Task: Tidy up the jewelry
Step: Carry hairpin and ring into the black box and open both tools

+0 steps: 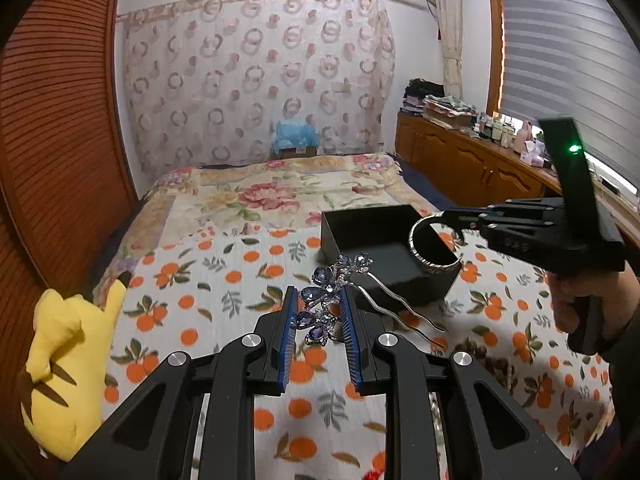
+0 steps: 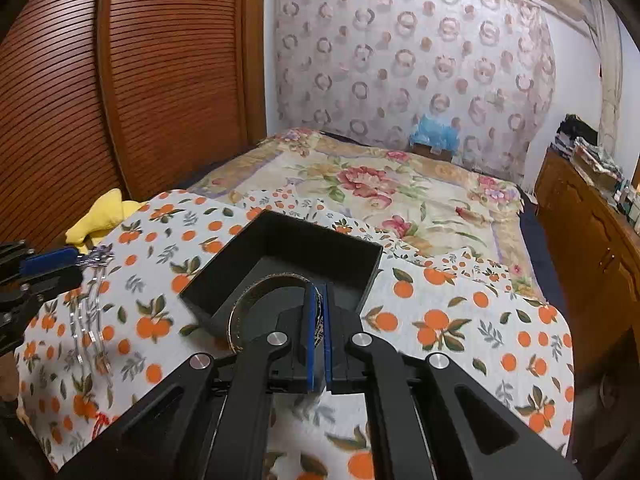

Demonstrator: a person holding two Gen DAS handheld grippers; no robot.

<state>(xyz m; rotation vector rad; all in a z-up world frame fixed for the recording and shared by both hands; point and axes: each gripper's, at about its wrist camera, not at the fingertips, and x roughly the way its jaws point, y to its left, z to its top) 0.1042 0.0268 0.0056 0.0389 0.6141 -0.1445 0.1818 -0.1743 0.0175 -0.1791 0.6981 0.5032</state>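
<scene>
Holding: both pieces of jewelry in the air, neither yet inside the black box (image 1: 384,248).
Progress: about midway by the look of it; box floor appears bare in both views, so nothing stored so far.
Left gripper (image 1: 319,312): fingers partly closed, pinching the jewelled head of the hairpin (image 1: 332,300); blue pads touching the purple stones on both sides, wavy prongs sticking out to the right, above the near wall of the box.
Right gripper (image 2: 319,320): fingers nearly together, clamped on the rim of the silver bangle (image 2: 256,300); ring hanging to the left of the pads, over the open box.
Box location: on the orange-print cloth (image 1: 224,280) spread over the bed, lid absent from view.
Remaining: lowering the bangle into the box and letting go, then the same for the hairpin.
Other jewelry: cannot tell whether more pieces wait outside the frames.
Bystander: yellow plush toy (image 1: 68,364) at the left edge of the bed, well apart from the box.
</scene>
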